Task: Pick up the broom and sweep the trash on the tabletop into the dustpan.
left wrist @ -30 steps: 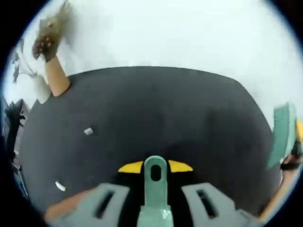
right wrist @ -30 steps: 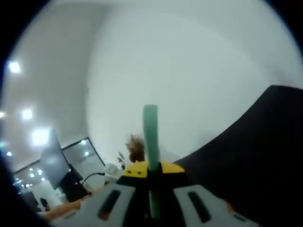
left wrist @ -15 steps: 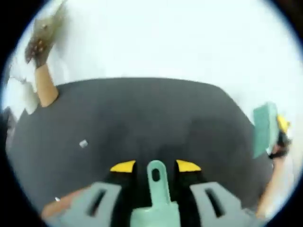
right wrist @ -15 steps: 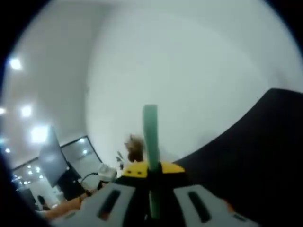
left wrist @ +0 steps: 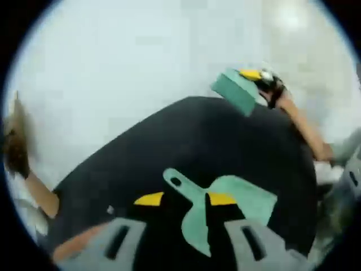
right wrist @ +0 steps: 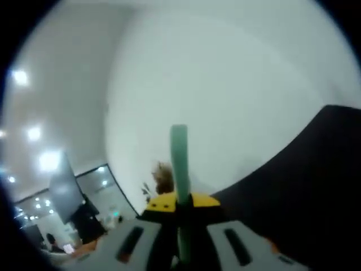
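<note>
I hold the green dustpan in my left jaws and the green broom in my right jaws.

In the left gripper view, my left gripper is shut tight on the dustpan, down at 6 o'clock. The dustpan's handle points to 10 o'clock and its wide scoop leans to 3 o'clock, tipped over the black bench. A tiny bit of trash lies on the bench at 8 o'clock. Up at 1 o'clock, my other hand reaches in with the right gripper, and the broom's green head hangs above the far edge of the bench. In the right gripper view, my right gripper is squeezed on the broom handle, which sticks straight up to 12 o'clock.
</note>
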Demonstrator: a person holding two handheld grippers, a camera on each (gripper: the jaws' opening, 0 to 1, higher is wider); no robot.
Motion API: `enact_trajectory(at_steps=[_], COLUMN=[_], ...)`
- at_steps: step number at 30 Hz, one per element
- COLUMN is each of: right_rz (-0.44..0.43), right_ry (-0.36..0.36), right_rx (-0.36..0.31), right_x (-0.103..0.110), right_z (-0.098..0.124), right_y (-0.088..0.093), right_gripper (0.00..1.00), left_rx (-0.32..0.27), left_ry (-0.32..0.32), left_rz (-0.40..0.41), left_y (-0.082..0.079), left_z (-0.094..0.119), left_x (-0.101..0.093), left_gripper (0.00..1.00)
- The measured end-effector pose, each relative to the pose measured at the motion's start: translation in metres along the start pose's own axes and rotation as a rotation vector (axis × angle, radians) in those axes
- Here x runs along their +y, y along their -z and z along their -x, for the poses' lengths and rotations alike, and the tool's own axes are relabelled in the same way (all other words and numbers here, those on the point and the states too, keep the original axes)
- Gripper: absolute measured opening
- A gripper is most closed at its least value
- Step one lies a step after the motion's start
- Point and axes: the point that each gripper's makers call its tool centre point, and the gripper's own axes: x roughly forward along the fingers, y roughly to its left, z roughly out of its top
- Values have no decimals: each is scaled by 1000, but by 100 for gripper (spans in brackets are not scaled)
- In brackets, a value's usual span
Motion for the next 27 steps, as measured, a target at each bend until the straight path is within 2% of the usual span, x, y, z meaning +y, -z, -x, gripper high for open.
enact_trajectory(at_steps=[4,6,8,12,17,22,27], right_rz=[17,21,24,31,27,42,44], right_ry=[7,6,7,3,-4,-9,-12], right_rx=[8,11,14,15,15,23,29], right_x=[2,3,3,4,8,13,11], right_z=[-1,-1,0,0,1,1,-1], right_y=[5,6,8,9,12,18,17], right_gripper=[7,7,7,7,7,7,7], left_rx=[-11,-37,-39,11,50,131,141], left_ry=[22,90,102,153,178,192,193], left_rz=[5,61,61,47,9,-47,-43], left_y=[13,15,17,27,29,38,39], left_z=[-9,-14,-18,-28,-37,-43,-49], left_x=[5,-2,0,-4,-8,-11,-12], left_gripper=[30,30,30,28,24,23,23])
